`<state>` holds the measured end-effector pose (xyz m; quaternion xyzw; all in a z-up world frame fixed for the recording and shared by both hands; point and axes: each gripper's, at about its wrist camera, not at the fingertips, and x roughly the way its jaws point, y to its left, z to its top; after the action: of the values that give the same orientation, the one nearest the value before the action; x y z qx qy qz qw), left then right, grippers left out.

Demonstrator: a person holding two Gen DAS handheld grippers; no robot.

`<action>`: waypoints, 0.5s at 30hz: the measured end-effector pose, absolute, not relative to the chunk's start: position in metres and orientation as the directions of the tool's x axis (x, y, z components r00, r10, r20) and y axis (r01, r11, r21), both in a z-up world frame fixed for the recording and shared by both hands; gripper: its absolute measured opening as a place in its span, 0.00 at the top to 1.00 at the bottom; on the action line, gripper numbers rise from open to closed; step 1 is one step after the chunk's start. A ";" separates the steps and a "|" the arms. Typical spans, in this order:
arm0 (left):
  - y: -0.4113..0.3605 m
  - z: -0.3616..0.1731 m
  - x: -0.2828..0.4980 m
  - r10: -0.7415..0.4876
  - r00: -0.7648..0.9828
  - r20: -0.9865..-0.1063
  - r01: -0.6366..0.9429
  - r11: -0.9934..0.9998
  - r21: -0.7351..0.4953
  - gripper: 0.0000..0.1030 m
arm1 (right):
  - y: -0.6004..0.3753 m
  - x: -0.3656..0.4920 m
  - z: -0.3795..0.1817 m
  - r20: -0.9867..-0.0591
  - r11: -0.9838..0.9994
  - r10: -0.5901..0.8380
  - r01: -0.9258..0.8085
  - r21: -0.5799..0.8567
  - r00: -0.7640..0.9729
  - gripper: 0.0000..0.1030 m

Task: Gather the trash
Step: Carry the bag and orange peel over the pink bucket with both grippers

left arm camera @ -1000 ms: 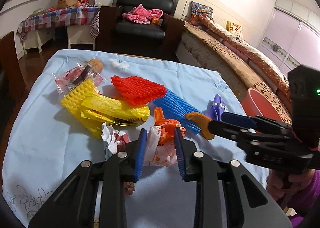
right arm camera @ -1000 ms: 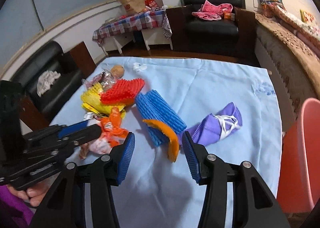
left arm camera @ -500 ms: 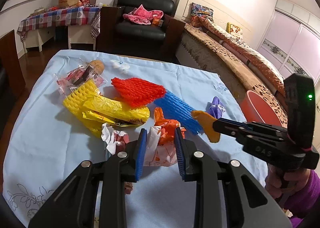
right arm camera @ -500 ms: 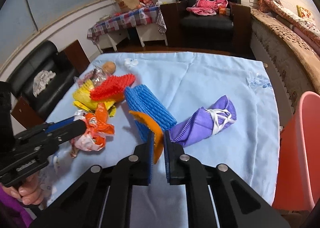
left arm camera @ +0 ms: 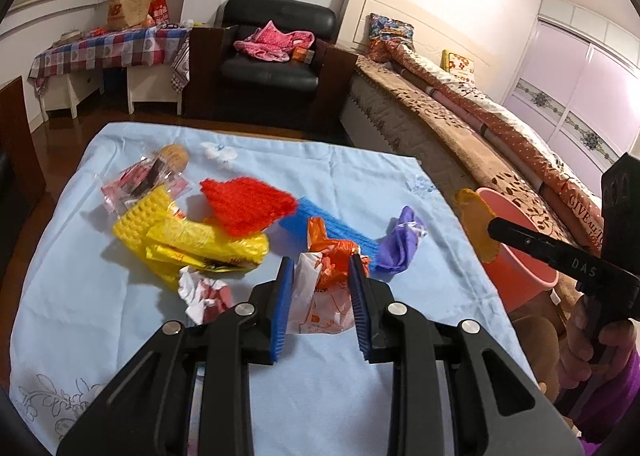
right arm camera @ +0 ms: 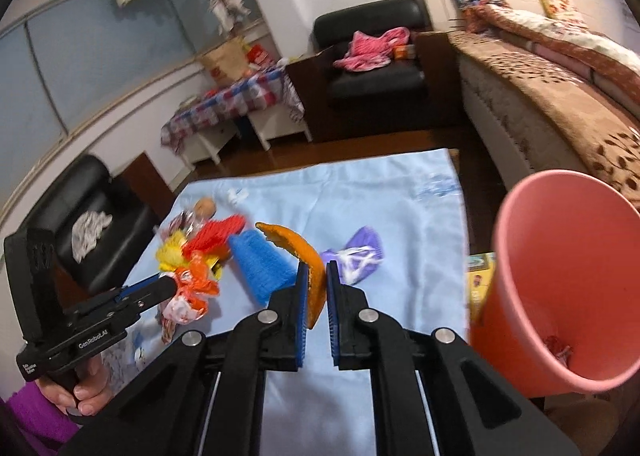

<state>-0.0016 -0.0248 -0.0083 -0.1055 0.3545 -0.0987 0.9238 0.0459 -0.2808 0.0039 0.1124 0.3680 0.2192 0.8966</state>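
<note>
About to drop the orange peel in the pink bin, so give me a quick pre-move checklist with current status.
1. Right gripper shut on the orange peel: ok, its jaws have just closed with the peel between the pads.
2. Peel lifted off the blue tablecloth: ok.
3. Pink bin mouth open toward the gripper: ok; a scrap already lies at its bottom.
4. Peel over the bin mouth: not ok, the bin sits off to the right.
5. Left gripper out of the way: ok, it stands around the orange-and-white bag.
6. Left pads pressing on that bag: cannot tell.
</note>
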 end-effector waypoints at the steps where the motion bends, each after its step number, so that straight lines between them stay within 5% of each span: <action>1: -0.028 -0.005 -0.001 -0.262 0.732 -0.629 0.115 0.957 -0.264 0.73 | -0.287 0.045 0.005 -0.606 0.881 0.471 -0.299 0.368 0.641 0.92; 15: -0.088 0.029 0.011 -0.352 0.745 -0.567 0.262 0.936 -0.236 0.73 | -0.347 0.025 0.014 -0.561 0.896 0.402 -0.183 0.405 0.724 0.92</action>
<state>0.0112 -0.0880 0.0293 -0.0709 0.3169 -0.1648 0.9313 0.0245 -0.3466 0.0138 0.1631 0.3354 0.1599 0.9140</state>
